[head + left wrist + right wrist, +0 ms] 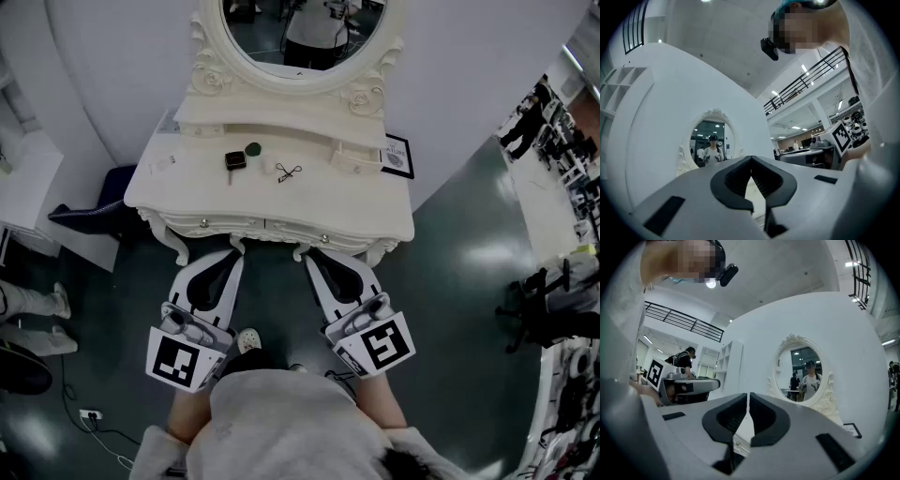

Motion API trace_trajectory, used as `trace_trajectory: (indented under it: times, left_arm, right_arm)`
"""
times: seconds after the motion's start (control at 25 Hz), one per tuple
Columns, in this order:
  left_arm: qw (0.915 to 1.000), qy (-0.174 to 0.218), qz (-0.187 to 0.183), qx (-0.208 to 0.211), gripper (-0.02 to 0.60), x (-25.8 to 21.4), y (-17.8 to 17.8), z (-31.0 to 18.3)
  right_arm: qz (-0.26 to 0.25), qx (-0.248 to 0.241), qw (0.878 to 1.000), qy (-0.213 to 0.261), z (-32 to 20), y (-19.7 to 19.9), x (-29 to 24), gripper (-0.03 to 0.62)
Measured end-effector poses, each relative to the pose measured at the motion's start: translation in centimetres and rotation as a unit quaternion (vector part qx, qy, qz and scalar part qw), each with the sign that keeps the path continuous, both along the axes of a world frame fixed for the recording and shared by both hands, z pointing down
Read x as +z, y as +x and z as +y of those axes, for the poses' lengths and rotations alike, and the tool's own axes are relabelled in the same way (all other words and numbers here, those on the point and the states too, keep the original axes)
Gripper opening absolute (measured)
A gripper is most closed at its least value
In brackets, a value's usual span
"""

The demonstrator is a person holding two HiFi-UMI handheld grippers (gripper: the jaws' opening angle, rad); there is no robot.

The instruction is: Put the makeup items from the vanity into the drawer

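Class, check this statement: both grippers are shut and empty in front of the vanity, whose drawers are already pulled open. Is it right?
Not quite. In the head view the drawers of the vanity are closed, flush with its front. The rest holds: the left gripper and the right gripper are shut and empty in front of the vanity.

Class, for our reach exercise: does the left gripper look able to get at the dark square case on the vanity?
Probably yes: the left gripper sits just short of the vanity, nothing stands between it and the dark square case, but its jaws are shut.
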State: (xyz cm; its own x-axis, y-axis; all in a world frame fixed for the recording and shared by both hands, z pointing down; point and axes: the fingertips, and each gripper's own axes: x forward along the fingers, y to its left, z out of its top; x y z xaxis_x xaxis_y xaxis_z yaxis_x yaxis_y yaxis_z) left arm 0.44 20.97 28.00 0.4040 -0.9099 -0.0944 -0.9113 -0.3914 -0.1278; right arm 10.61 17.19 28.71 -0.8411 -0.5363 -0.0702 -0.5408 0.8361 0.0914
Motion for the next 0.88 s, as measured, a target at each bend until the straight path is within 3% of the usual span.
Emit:
trace_trajectory:
  times: [0.32,0.48,0.88]
  left_arm:
    - [0.9996,0.027,0.012,0.002,0.015,-1.1,-1.8,-0.7]
    - [1.0000,0.008,0.001,0.006,0.015,0.0,-2.8,-1.2]
    - [0.9996,0.024,0.011,-0.003,0.015,-0.4,-6.4,-3.3]
  right_arm:
    - [-0.005,0.009,1.000,0.003,-0.4,-1.5,-0.3,0.032]
    - [-0.002,0.012,1.000,0.004,-0.9,-2.5,-0.1,0.032]
    - [-0.022,0.043,0.999,-0.002,-3.6,-4.4,0.1,0.032]
